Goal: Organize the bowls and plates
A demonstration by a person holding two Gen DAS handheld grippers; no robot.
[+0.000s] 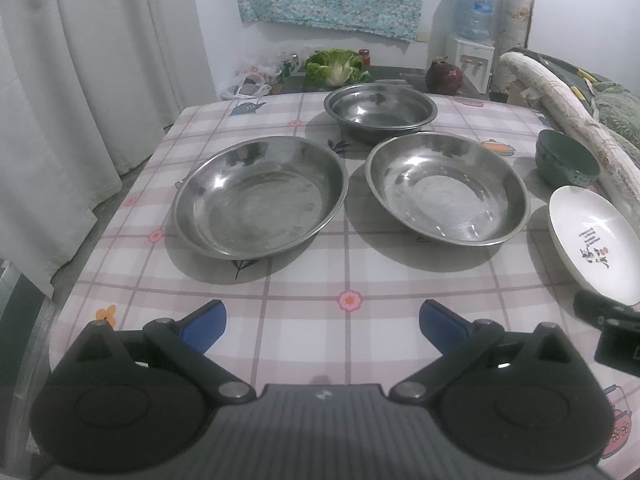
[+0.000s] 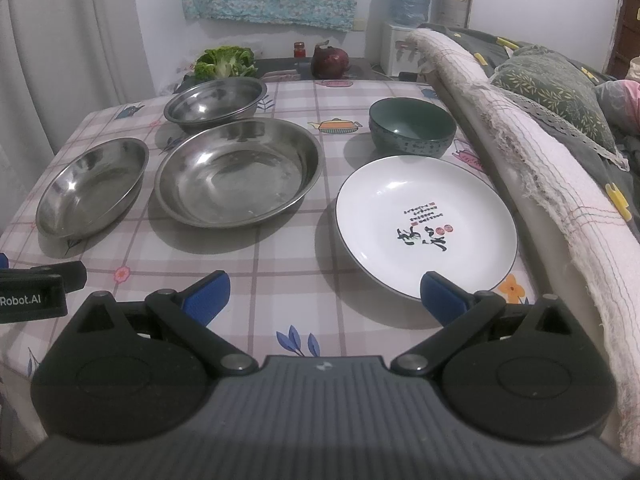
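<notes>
Two wide steel plates lie side by side on the checked tablecloth, the left one point(image 1: 260, 196) point(image 2: 92, 186) and the right one point(image 1: 448, 188) point(image 2: 238, 170). A deeper steel bowl point(image 1: 380, 110) point(image 2: 216, 100) stands behind them. A dark green bowl point(image 1: 566, 160) point(image 2: 412, 126) stands at the right, with a white plate with black calligraphy point(image 1: 596, 240) point(image 2: 426, 224) in front of it. My left gripper point(image 1: 322, 326) is open and empty, near the front edge. My right gripper point(image 2: 324, 298) is open and empty, its right finger by the white plate's near rim.
A padded rail wrapped in white cloth point(image 2: 520, 140) runs along the table's right edge, with bedding behind. A cabbage point(image 1: 336, 66), a red onion point(image 1: 444, 76) and a water dispenser point(image 1: 472, 20) stand behind the table. A curtain point(image 1: 80, 80) hangs on the left.
</notes>
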